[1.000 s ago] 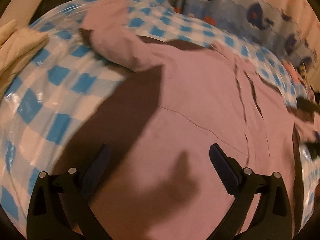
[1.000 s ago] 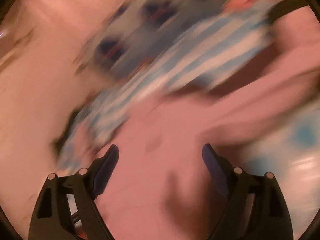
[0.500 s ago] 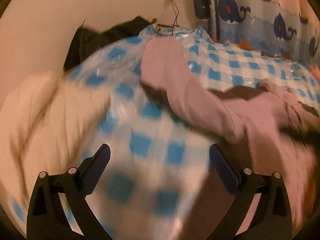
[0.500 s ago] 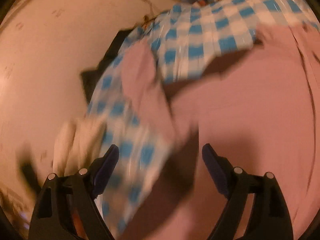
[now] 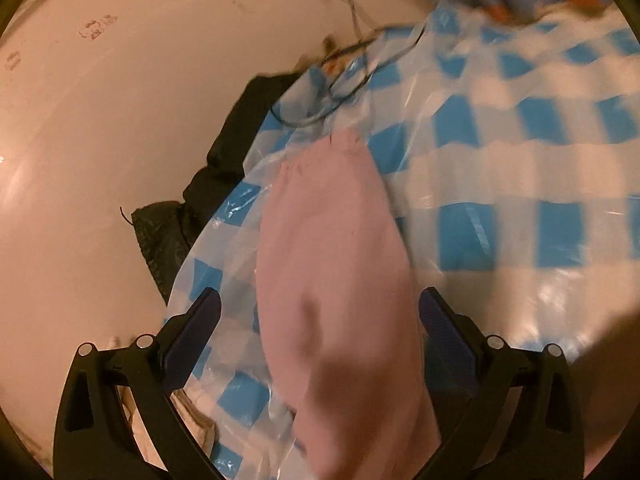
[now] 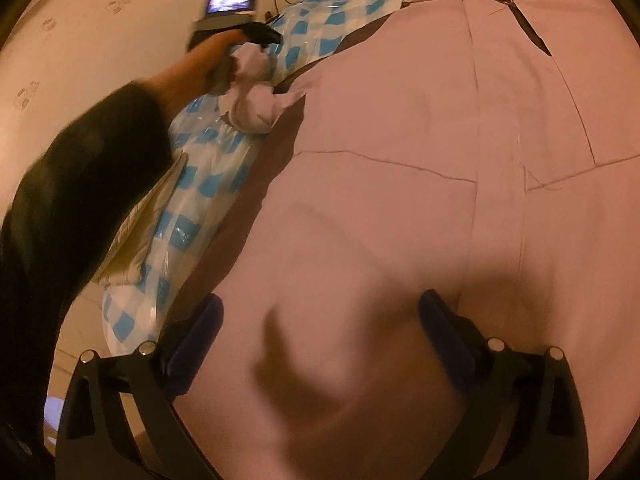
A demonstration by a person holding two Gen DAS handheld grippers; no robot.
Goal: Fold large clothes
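Pink garment [image 6: 400, 184] spread flat over the blue-and-white checked cover [image 6: 188, 184], filling the space ahead of and between the right gripper's [image 6: 320, 328] fingers [image 6: 196, 332]; long axis along the pointing line of those fingers, a dark zip opening [image 6: 528, 32] at the far end, seams crossing the cloth ahead of the tips

Sleeve [image 5: 332, 272] of the same garment in the left wrist view: a long pink band from beneath the left gripper [image 5: 320, 320] straight out ahead between its fingers [image 5: 192, 336], cuff end far beyond the tips, lying on the checked cover near a dark cloth [image 5: 224, 152] and thin cables [image 5: 344, 80] by the wall [image 5: 120, 120]

Left gripper: fingers wide apart, one each side of the sleeve, neither pad seen pressing on it; much blur

Right gripper: jaws just been opening, now spread wide, garment under the gap, nothing pinched

Left arm in a black sleeve [image 6: 80, 184] reaching away past the left finger of the right gripper, bare hand [image 6: 208, 68] around the handle, small lit screen [image 6: 230, 2] on top, bunched pale cloth [image 6: 252, 92] just beneath the hand
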